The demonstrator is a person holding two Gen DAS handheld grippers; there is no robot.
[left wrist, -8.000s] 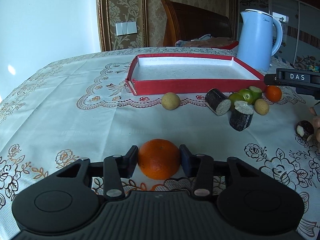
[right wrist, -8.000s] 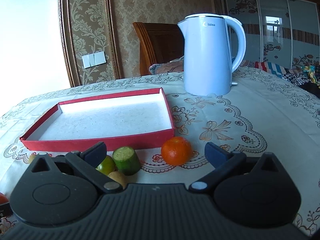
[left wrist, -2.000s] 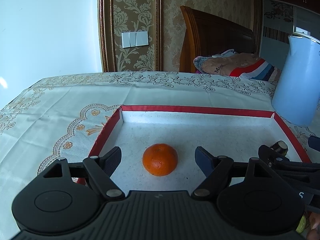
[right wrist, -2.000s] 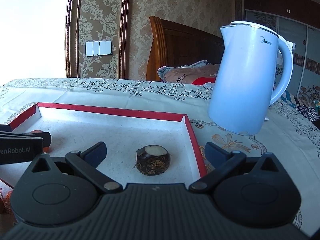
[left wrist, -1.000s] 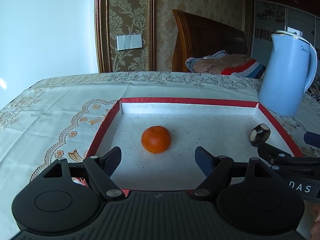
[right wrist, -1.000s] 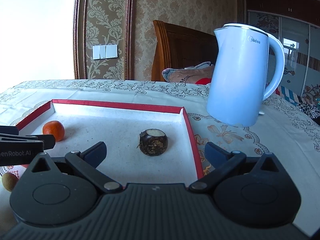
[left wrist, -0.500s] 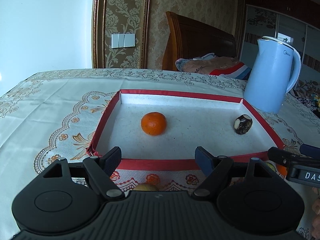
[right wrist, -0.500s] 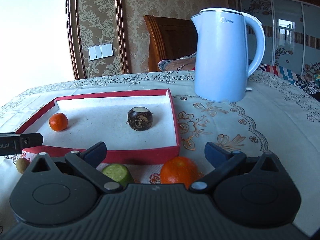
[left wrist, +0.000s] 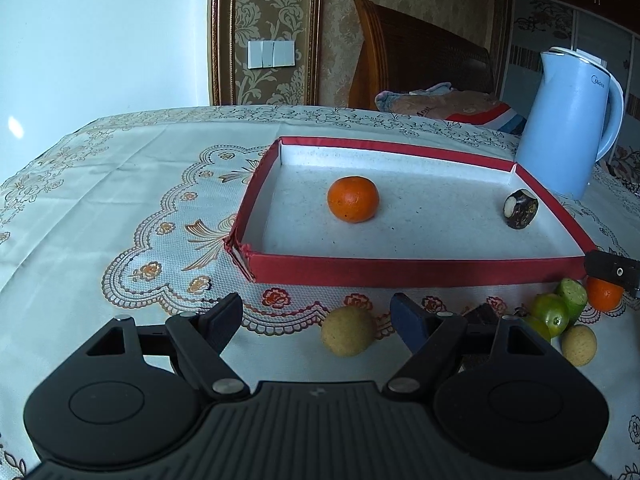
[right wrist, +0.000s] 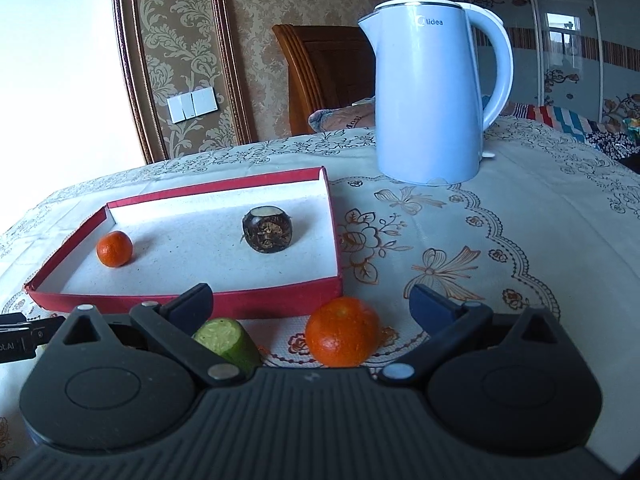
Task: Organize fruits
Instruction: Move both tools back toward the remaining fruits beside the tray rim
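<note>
1. My left gripper (left wrist: 316,318) has its matte black jaws apart and empty; a round, dull yellow fruit (left wrist: 347,330) lies on the cloth between them, nearer the right finger.
2. My right gripper (right wrist: 310,306) is likewise spread, a glossy, pitted orange (right wrist: 343,331) untouched between its jaws, a cut green fruit (right wrist: 229,342) by the left one.
3. Beyond, the shallow red tray (left wrist: 400,270) holds a smaller orange (left wrist: 353,199) and a dark, rough-skinned chunk (left wrist: 520,208), well apart.
4. A smooth blue kettle (right wrist: 434,92) stands behind on the embroidered tablecloth (left wrist: 120,200).

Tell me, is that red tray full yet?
No, nearly empty. The red tray holds only one orange and a dark cut piece; several fruits still lie on the tablecloth outside.
</note>
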